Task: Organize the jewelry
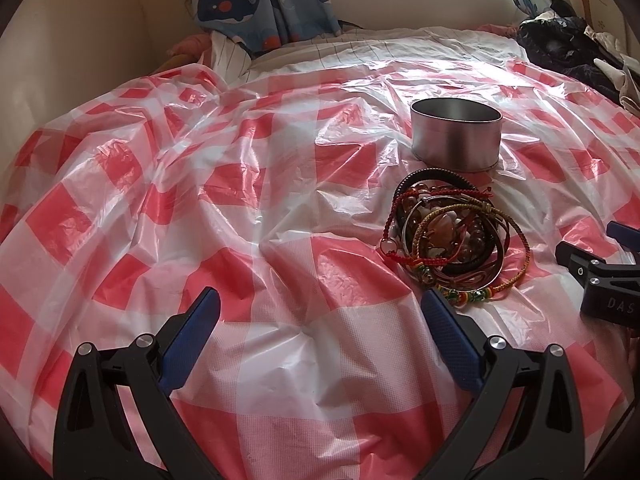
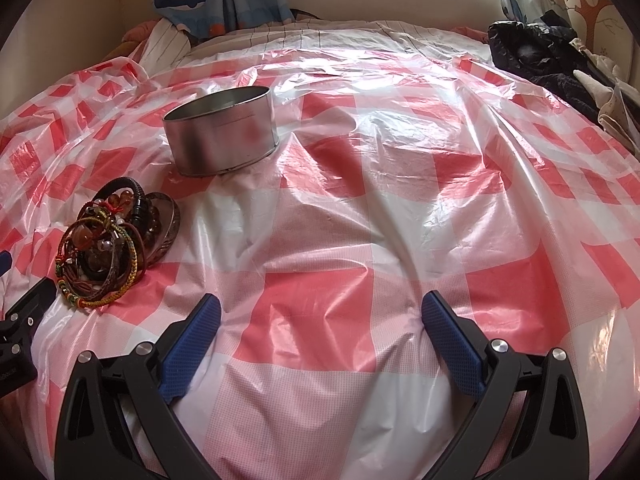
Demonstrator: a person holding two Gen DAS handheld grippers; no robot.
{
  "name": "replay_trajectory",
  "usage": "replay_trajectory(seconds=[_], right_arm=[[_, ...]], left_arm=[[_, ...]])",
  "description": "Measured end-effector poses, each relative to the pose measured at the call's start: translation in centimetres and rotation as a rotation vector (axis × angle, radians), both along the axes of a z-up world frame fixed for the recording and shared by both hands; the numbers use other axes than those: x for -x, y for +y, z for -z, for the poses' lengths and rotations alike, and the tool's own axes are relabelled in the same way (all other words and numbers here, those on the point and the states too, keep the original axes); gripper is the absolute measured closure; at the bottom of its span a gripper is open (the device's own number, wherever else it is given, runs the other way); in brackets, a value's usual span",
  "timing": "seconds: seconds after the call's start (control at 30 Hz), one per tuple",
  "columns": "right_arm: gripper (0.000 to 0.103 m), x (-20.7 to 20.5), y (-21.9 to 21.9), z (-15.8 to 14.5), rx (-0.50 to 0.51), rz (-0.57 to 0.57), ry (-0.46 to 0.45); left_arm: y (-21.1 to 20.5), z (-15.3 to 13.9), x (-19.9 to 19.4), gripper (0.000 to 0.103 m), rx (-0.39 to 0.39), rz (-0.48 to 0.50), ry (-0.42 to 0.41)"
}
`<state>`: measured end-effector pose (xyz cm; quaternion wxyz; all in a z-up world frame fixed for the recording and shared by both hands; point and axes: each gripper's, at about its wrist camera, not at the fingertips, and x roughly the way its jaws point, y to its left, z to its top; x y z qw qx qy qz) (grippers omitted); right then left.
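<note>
Red-and-white checked plastic sheet (image 1: 280, 240) covers pretty much the whole bed. Round metal tin (image 1: 456, 138) sits upright, right of centre in the left wrist view, with the tangled pile of bracelets (image 1: 452, 232) just below it. Left gripper (image 1: 320, 312) and right gripper (image 2: 320, 312) both spread apart, holding nothing.

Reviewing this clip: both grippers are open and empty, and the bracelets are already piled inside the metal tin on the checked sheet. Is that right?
Not quite. The bracelets are not in the metal tin; they lie heaped on the checked sheet just in front of it, as the left wrist view shows. The rest holds: the left gripper and right gripper are open and empty.
</note>
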<state>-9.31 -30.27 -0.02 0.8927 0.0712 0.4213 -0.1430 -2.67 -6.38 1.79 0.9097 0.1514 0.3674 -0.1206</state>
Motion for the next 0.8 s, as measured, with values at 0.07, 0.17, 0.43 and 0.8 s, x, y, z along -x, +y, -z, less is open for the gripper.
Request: replay_trajectory(seconds=[0.07, 0.17, 0.43, 0.8], right_arm=[[0.007, 0.0, 0.1, 0.0, 0.000, -0.001, 0.001], [0.007, 0.1, 0.4, -0.4, 0.001, -0.018, -0.004], [0.009, 0.3, 4.7, -2.9, -0.043, -0.279, -0.146], [0.091, -2.3, 5.6, -1.9, -0.210, -0.404, -0.087]], left_arm=[[0.0, 0.0, 0.0, 0.006, 0.000, 0.001, 0.001], [0.6, -0.1, 0.1, 0.006, 0.009, -0.009, -0.001], [2.4, -0.4, -0.2, 0.006, 0.052, -0.052, 0.026], [5.0, -2.0, -1.1, 0.006, 0.133, -0.131, 0.035]])
